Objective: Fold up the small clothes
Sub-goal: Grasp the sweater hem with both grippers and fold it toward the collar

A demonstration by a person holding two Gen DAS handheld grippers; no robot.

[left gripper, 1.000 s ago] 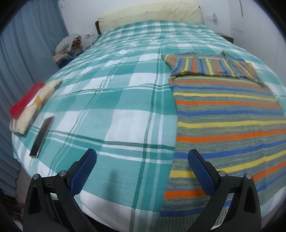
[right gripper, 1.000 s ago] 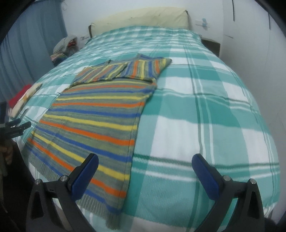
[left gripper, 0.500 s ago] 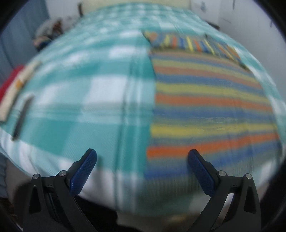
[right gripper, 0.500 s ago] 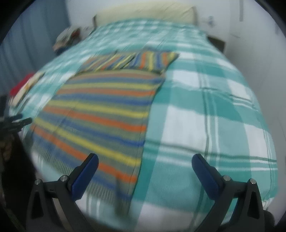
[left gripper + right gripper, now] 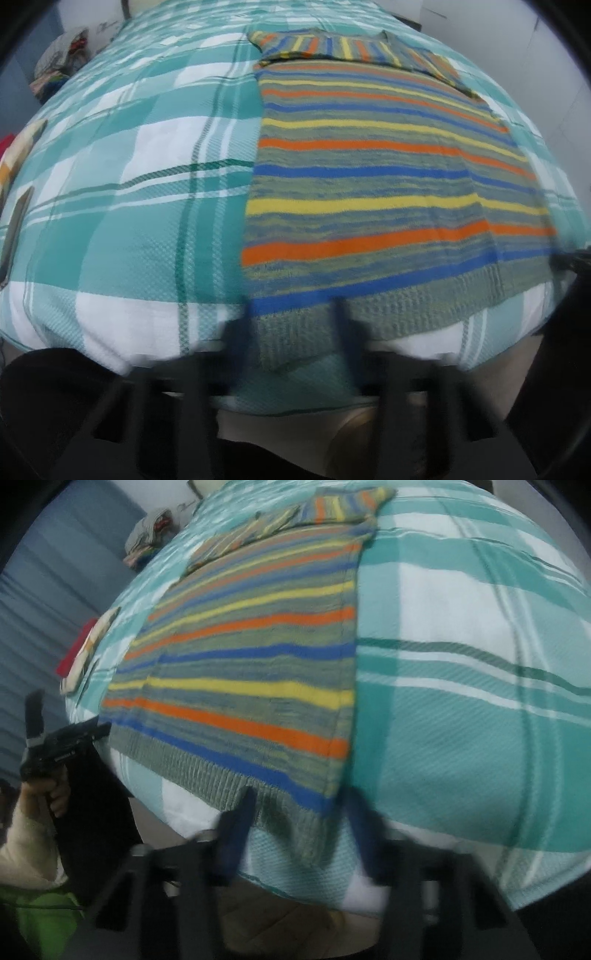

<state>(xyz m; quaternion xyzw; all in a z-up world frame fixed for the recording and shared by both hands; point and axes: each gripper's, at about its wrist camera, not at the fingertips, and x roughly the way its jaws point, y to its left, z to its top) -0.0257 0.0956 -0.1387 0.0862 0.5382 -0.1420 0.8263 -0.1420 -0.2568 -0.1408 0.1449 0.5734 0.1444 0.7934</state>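
A striped knitted sweater (image 5: 369,177) lies flat on the teal plaid bed (image 5: 129,221), sleeves folded in at the far end. Its ribbed hem hangs at the bed's near edge. My left gripper (image 5: 291,325) points down at the hem's left corner. Its blurred jaws are closing with the hem between them, and a gap still shows. In the right wrist view the sweater (image 5: 258,657) fills the left half of the bed (image 5: 461,701). My right gripper (image 5: 299,812) straddles the hem's right corner, its jaws closing too and still apart. A hand holds the left gripper (image 5: 62,746) at the far left.
A folded red and cream stack (image 5: 14,155) and a dark flat object (image 5: 14,221) lie at the bed's left side. A heap of clothes (image 5: 151,531) sits beyond the bed, beside a blue curtain (image 5: 44,609). Floor shows below the bed's near edge.
Both grippers have tipped downward and come in to the sweater's hem at the near edge of the bed. Their jaws have narrowed from wide open to either side of the hem corners.
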